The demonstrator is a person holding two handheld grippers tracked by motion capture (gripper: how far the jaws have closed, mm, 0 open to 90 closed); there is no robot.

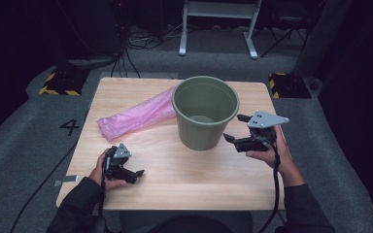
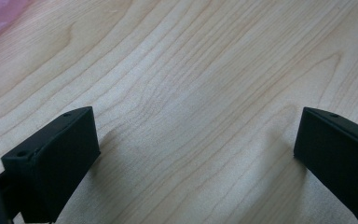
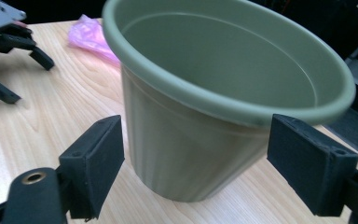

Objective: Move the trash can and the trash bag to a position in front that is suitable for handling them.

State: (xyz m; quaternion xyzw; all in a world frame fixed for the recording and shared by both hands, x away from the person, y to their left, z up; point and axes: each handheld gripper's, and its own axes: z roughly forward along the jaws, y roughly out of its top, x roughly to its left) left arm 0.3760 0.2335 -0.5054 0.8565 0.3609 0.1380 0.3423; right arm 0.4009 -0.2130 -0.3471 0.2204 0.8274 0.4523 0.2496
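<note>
Approaching green pot (image 1: 206, 112) at table (image 1: 175, 189) centre: right gripper (image 1: 234, 128) jaws wide, empty, pot wall dead ahead, apparently untouched. Left gripper (image 1: 128, 171) farther off, open, empty. Pink bag (image 1: 135, 116) behind-left.

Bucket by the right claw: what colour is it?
Olive green bucket, plain, no pattern; the right gripper view shows it best.

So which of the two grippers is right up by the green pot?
The right gripper: its open jaws face the green pot, while the left gripper sits apart over bare table.
</note>
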